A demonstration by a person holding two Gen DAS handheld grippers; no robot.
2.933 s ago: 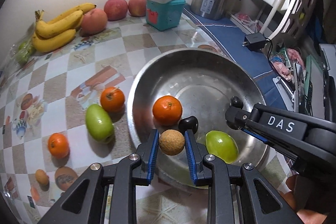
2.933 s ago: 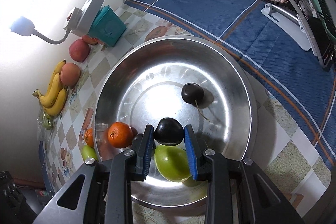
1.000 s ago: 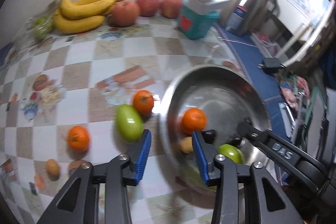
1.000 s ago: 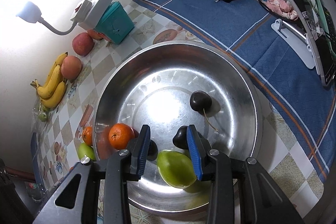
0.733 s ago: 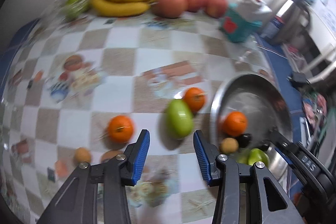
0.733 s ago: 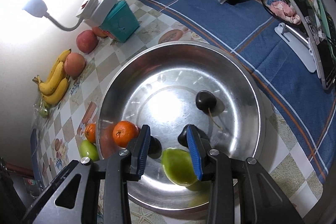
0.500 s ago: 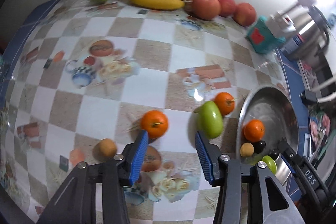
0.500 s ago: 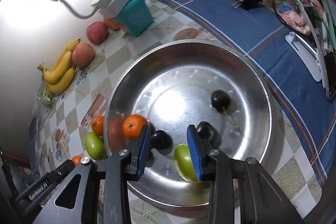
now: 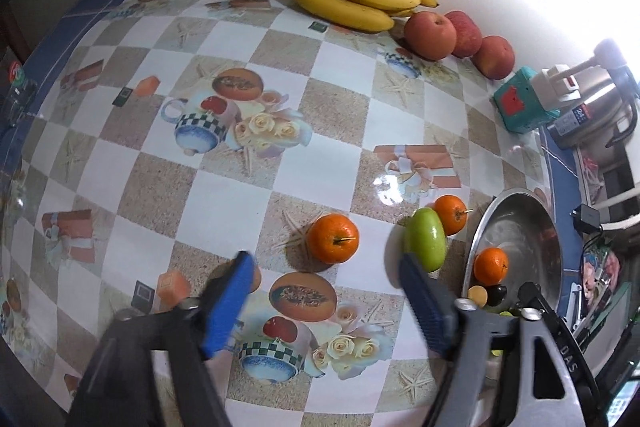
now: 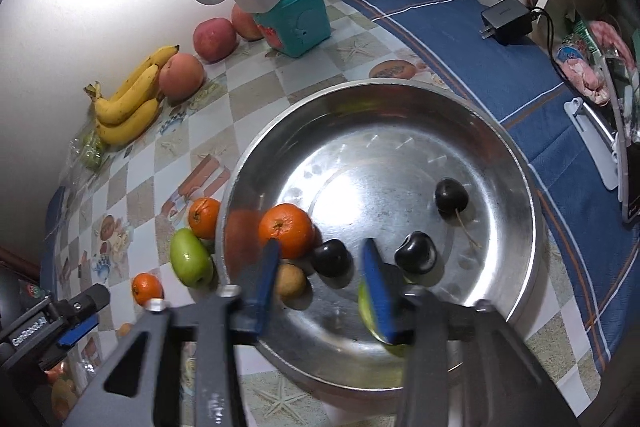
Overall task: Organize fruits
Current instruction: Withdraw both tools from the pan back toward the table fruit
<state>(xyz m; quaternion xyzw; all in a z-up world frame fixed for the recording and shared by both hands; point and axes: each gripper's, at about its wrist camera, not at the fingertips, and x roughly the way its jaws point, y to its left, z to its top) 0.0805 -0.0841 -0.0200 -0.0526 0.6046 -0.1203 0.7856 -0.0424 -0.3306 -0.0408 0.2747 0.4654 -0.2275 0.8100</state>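
L hand-held gripper [image 9: 324, 303] just opening – empty

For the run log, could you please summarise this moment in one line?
left gripper: opening, empty, over tablecloth orange | right gripper: opening, empty, over bowl
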